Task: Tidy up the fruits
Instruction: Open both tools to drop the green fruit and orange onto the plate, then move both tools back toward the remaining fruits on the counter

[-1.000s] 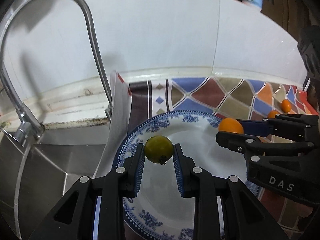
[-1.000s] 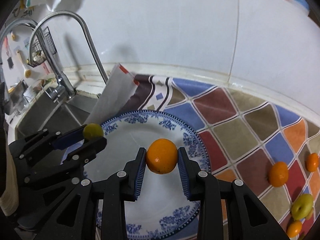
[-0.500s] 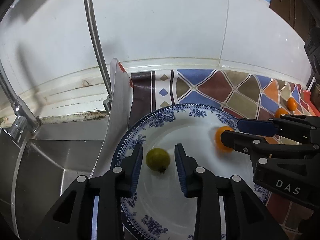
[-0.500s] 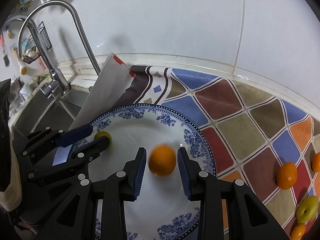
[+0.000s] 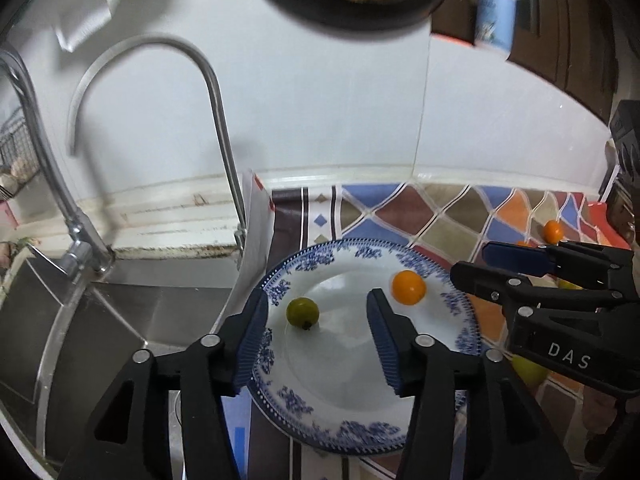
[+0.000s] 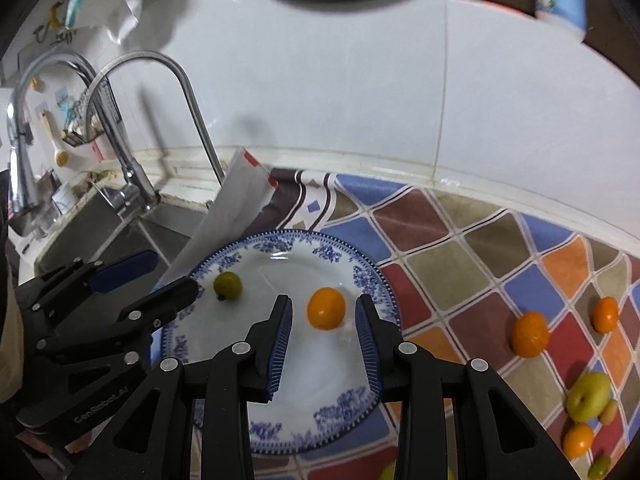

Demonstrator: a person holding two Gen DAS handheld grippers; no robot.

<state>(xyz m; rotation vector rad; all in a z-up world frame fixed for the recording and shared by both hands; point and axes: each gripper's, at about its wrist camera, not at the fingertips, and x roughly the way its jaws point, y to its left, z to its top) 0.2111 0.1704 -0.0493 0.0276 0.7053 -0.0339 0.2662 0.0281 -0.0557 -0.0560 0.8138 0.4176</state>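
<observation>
Left wrist view: left gripper [image 5: 318,334] hovering over the blue-and-white plate [image 5: 460,328], jaws spreading wider and pinching nothing. Green fruit [image 5: 303,311] lying on the plate's white centre, showing between the blue pads [image 5: 250,344] but touching neither, nearer the left one. Orange fruit [image 5: 408,287] resting on the plate farther right, just beyond the right pad's tip. Right gripper [image 5: 476,266] reaching in from the right edge, its tips over the plate's right rim. Plate sitting on a patterned mat [image 5: 400,208] of coloured diamonds, with another small orange fruit [image 5: 553,231] lying far right on it. Steel sink [image 5: 120,308] and curved faucet [image 5: 216,96] filling the left side; white bottle [image 5: 495,10] standing on a shelf at top right.

Right wrist view: right gripper [image 6: 323,334] hanging above the plate [image 6: 360,272], jaws parting and gripping nothing. Orange fruit [image 6: 326,308] lying on the plate between the pads [image 6: 280,340], clear of both. Green fruit [image 6: 227,285] sitting farther left on the plate, just right of the tips of the left gripper [image 6: 168,280], which is coming in from the left with jaws apart. On the mat [image 6: 460,248] well to the right, two orange fruits [image 6: 530,334] lying apart from each other, with a yellow-green fruit [image 6: 589,396] and more small fruits nearer, at the lower right. Faucet [image 6: 188,92] and sink [image 6: 132,236] showing far left.
</observation>
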